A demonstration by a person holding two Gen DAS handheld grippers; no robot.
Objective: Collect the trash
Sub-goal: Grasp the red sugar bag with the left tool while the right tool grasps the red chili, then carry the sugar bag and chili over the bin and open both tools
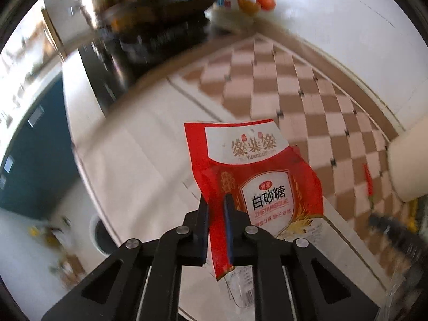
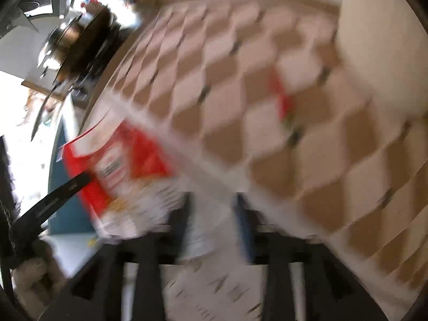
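Note:
A red and white sugar bag [image 1: 248, 165] hangs in the air above a white counter [image 1: 133, 147], and my left gripper [image 1: 216, 200] is shut on its left edge. The right wrist view is badly blurred. There the same bag [image 2: 115, 165] shows at the left, with a black finger [image 2: 61, 192] of the left gripper on it and a person's hand [image 2: 32, 272] behind. My right gripper [image 2: 211, 208] stands open beside the bag's lower corner, over white printed paper [image 2: 214, 289]. Whether anything lies between its pads is lost in the blur.
A red chili [image 1: 368, 182] [image 2: 283, 101] lies on the brown and white checkered surface [image 1: 294, 93]. A white cylinder [image 1: 409, 160] stands at the right. A black pan [image 1: 160, 8] and orange fruit [image 1: 266, 0] are far back. A white-rimmed round container [image 1: 100, 235] sits lower left.

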